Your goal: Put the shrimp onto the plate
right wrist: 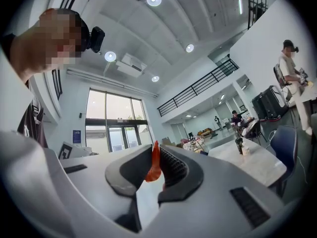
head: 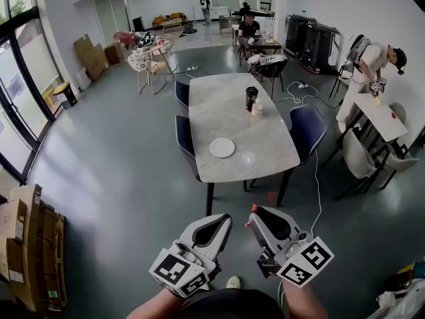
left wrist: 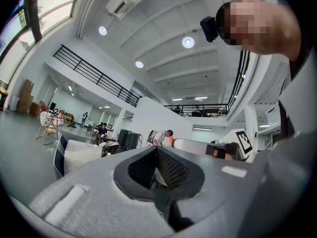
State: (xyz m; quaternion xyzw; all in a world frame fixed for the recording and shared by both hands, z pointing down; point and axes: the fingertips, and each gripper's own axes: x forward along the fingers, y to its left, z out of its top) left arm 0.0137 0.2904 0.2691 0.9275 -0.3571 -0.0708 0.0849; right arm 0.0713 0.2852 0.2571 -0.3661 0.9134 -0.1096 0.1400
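Right gripper clamped on orange shrimp. Left gripper jaws together, nothing in them. White plate sitting on marble table, well apart from both.

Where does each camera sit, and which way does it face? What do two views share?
Head view: on the head, facing down at the grey stone-topped table and round white plate; forearms, left gripper, right gripper show.
Left gripper view: on that gripper, tilted towards the ceiling; shut, empty jaws.
Right gripper view: likewise upward; jaws clamp the orange shrimp.
Shared: the table, in head and right gripper views.
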